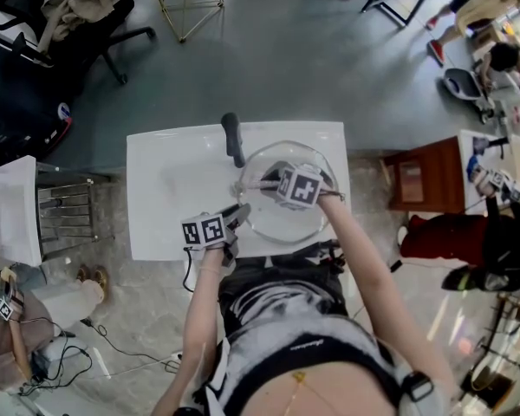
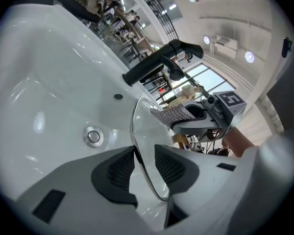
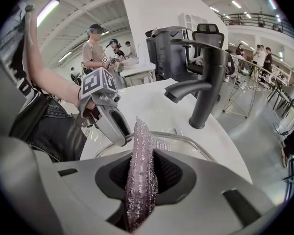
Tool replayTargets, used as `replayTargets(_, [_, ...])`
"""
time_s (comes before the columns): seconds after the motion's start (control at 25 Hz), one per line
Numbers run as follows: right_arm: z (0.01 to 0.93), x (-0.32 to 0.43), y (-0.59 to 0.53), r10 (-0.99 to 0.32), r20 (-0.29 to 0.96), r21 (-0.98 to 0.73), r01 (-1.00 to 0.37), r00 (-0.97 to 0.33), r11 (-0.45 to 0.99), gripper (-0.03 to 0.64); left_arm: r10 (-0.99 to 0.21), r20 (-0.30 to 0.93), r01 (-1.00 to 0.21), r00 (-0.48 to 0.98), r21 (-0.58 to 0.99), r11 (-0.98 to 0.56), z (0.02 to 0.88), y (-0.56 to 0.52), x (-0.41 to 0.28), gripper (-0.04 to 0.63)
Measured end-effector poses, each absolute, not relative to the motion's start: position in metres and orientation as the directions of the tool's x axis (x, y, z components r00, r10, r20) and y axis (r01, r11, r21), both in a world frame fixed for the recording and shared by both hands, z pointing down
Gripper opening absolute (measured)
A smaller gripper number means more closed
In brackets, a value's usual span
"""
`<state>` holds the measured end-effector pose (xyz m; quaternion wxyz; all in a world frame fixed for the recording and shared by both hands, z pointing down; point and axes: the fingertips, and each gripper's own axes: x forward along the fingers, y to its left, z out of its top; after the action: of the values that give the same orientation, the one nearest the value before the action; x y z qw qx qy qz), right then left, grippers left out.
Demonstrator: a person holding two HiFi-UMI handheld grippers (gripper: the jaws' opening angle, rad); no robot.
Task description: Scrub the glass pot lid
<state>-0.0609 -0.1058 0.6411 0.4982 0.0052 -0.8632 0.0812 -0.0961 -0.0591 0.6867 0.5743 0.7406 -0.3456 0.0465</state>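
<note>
The glass pot lid (image 1: 282,219) stands tilted on edge over the white sink (image 1: 169,202). My left gripper (image 1: 240,211) is shut on its metal rim (image 2: 135,131) at the near left, one pad on each side of the glass. My right gripper (image 1: 265,180) is shut on a silvery-purple scrubbing cloth (image 3: 138,173) and reaches down onto the lid's face. In the left gripper view the cloth (image 2: 170,114) lies against the upper part of the glass, under the right gripper (image 2: 188,116). The right gripper view shows the left gripper (image 3: 118,133) at the lid's rim (image 3: 186,141).
A black faucet (image 1: 233,138) stands at the sink's far edge, just beyond the lid; a round drain (image 2: 93,137) sits in the basin. A metal rack (image 1: 65,215) is at the left, a wooden table (image 1: 420,180) at the right. People (image 3: 94,50) stand in the background.
</note>
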Motion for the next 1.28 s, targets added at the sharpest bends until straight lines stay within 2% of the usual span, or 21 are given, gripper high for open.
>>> replayTargets(0.52, [0.646, -0.080, -0.073, 0.094, 0.883, -0.112, -0.011, -0.460, 0.994, 0.091, -0.459, 0.467, -0.565, 0.756, 0.820, -0.095, 0.686, -0.059, -0.093, 0.129])
replayTargets(1.0, [0.650, -0.089, -0.068, -0.006, 0.931, -0.032, -0.099, -0.364, 0.995, 0.091, -0.458, 0.469, -0.565, 0.755, 0.820, -0.093, 0.687, -0.058, -0.093, 0.132])
replayTargets(1.28, [0.646, -0.098, -0.057, -0.032, 0.926, -0.041, -0.184, -0.376, 0.982, 0.083, -0.454, 0.464, -0.557, 0.761, 0.826, -0.089, 0.687, -0.058, -0.095, 0.126])
